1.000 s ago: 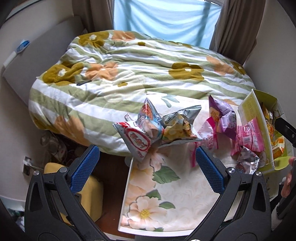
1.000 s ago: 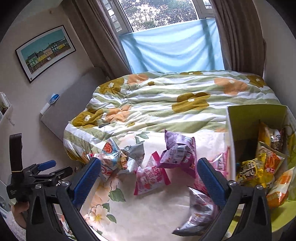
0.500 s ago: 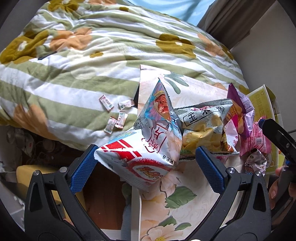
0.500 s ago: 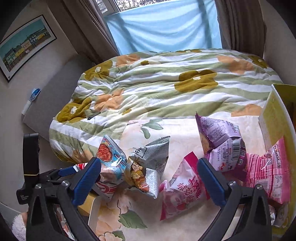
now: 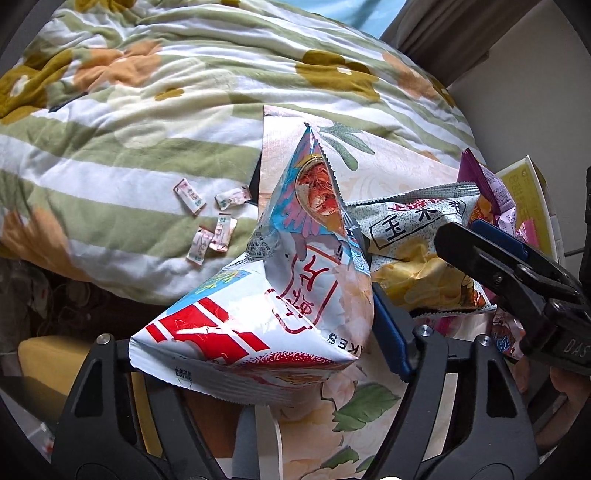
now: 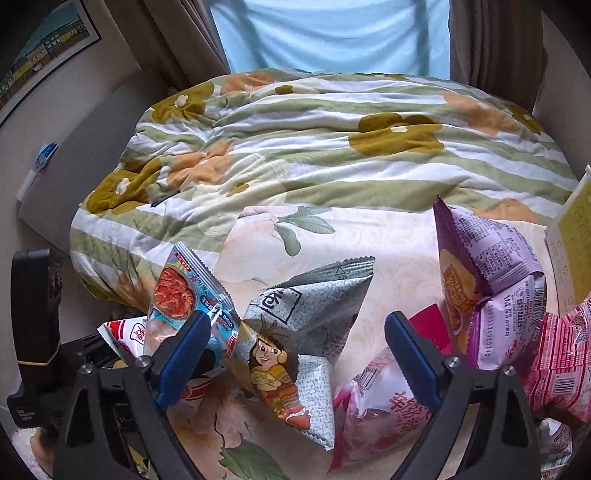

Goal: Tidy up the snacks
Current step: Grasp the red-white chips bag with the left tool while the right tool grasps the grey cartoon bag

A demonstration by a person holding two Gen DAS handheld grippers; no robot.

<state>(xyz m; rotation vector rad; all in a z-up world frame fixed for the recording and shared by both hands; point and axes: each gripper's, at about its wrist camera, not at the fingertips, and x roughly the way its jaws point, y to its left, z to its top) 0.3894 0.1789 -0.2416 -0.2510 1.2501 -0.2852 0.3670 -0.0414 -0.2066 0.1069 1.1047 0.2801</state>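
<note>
A home bedroom: floral quilt (image 6: 332,147) on bed, curtained window (image 6: 332,33), framed picture (image 6: 40,51).

Snack bags (image 6: 295,354) on table (image 6: 388,236), quilt (image 6: 314,147) behind

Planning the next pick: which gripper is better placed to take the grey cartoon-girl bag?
Right. The right gripper has its open fingers either side of the grey bag, while the left gripper is occupied, closed on the red-and-white bag.
</note>
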